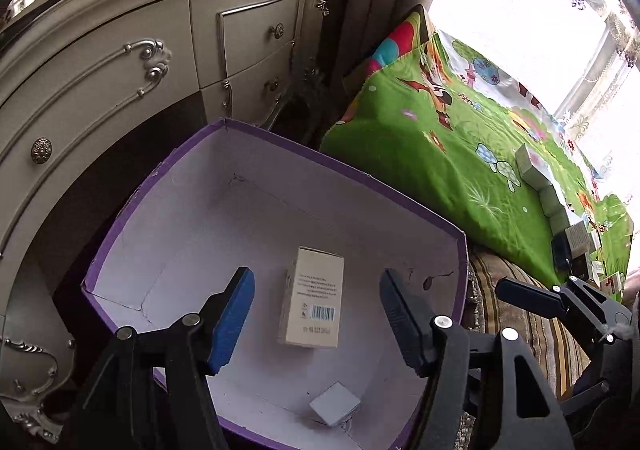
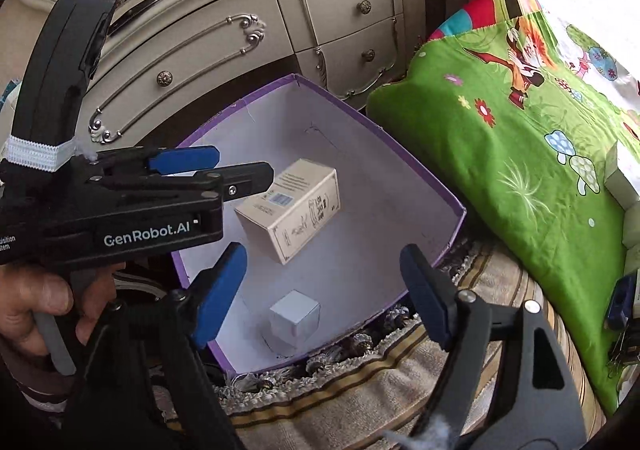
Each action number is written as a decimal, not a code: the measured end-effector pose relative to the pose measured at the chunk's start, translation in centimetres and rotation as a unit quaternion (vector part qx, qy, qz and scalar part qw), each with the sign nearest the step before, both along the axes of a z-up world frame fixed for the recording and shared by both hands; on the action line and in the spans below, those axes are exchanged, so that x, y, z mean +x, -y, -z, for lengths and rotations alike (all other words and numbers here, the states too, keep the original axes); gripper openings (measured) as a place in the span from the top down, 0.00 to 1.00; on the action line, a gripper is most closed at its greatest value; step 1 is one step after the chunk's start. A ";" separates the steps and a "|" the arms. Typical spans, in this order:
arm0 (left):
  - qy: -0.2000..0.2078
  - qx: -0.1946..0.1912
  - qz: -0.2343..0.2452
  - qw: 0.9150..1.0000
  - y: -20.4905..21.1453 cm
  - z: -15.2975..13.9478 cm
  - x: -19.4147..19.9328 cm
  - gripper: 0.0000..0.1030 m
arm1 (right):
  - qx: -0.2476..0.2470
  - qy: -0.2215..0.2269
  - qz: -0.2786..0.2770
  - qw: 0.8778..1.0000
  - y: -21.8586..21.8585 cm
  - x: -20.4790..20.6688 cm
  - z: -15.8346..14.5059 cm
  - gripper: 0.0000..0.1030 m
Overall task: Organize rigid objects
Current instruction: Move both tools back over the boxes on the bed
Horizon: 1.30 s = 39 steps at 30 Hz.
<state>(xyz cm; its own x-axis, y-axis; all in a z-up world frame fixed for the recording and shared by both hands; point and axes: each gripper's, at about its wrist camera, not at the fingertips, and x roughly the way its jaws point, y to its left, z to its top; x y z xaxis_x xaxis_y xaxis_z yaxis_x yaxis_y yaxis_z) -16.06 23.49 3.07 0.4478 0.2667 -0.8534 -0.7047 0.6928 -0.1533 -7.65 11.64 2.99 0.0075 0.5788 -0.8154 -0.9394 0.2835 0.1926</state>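
We hold both grippers over the purple box (image 1: 192, 186), which fills the lower middle of both views, so anything let go lands inside it. The left gripper (image 1: 316, 314) has its fingers released, nothing between them; the beige carton (image 1: 314, 298) shows in the gap, seemingly dropping or lying on the box floor. The right gripper (image 2: 324, 290) is likewise released and empty above the small white cube (image 2: 295, 316). More small boxes (image 1: 548, 186) wait on the green blanket (image 1: 420, 138), right of frame.

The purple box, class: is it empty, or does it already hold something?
Not empty. The purple box is open-topped and holds a beige carton and a small white cube on its white floor.
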 end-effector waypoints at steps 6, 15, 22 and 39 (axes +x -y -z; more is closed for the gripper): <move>0.001 -0.002 0.015 1.000 1.0 -0.1 0.9 0.33 | 0.008 0.028 0.036 0.999 1.6 1.0 -0.8 0.20; 0.008 -0.006 0.054 0.998 3.5 -0.4 3.8 0.32 | 0.009 0.054 0.101 0.993 5.5 3.6 -1.9 0.19; 0.021 -0.019 0.091 0.995 6.4 -0.4 7.0 0.31 | 0.012 0.059 0.143 0.988 9.3 6.0 -2.2 0.19; 0.018 -0.056 0.186 0.981 14.1 0.7 15.9 0.30 | 0.000 0.082 0.331 0.940 23.5 15.3 -3.1 0.19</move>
<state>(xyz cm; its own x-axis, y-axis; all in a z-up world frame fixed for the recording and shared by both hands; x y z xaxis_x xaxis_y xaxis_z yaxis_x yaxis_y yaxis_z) -0.19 9.36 2.37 0.5260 -0.0147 -0.8504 -0.3999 0.8781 -0.2626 7.60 -11.88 6.11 0.4913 0.4037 -0.7717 -0.5745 0.8162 0.0612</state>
